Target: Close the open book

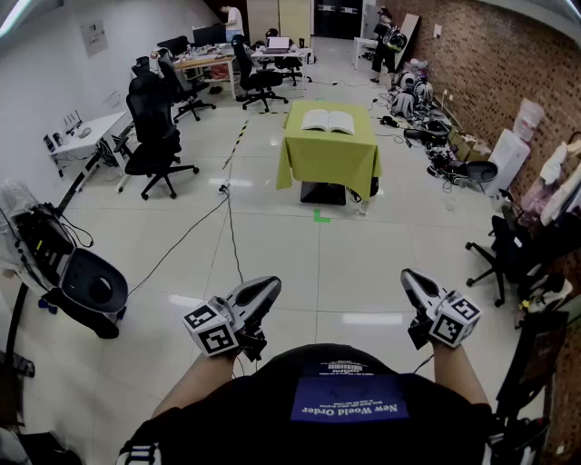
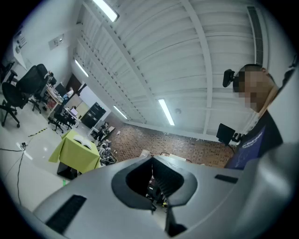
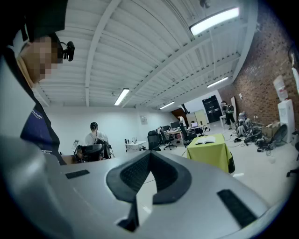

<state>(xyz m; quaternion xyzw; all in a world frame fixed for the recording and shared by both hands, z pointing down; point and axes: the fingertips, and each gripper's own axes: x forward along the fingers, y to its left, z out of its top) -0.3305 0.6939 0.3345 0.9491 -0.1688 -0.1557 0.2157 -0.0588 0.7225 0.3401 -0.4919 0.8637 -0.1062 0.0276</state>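
1. Well ahead of the person, the open book (image 1: pixel 328 121) lies flat on a tabletop (image 1: pixel 329 163) draped in a yellow-green cloth. It sits toward the far side of that top, with its two white page blocks spread left and right of a central fold.
2. Its pages look pale and evenly split. Any print on them is too small to read.
3. One book is in view, and it is the only thing seen on the single green-draped tabletop. The same book (image 3: pixel 204 139) shows small in the right gripper view, and in the left gripper view (image 2: pixel 85 145) as a white patch on the cloth.
4. Two grippers are held low and close to the person's body, well apart from the book, with bare tiled floor (image 1: pixel 272 245) between them and it.
5. The left gripper (image 1: pixel 270 285) has its fingers together with nothing between them, as its own view (image 2: pixel 152 161) shows.
6. The right gripper (image 1: pixel 409 276) likewise has its fingers pressed together and empty (image 3: pixel 150 156).
7. A small green mark (image 1: pixel 321 215) sits on the floor just in front of the tabletop, and a dark cable (image 1: pixel 182 245) trails across the tiles.
8. Several black office chairs (image 1: pixel 154 136) stand around desks at the left and far end. Two people (image 1: pixel 233 18) are visible at the far end of the room.
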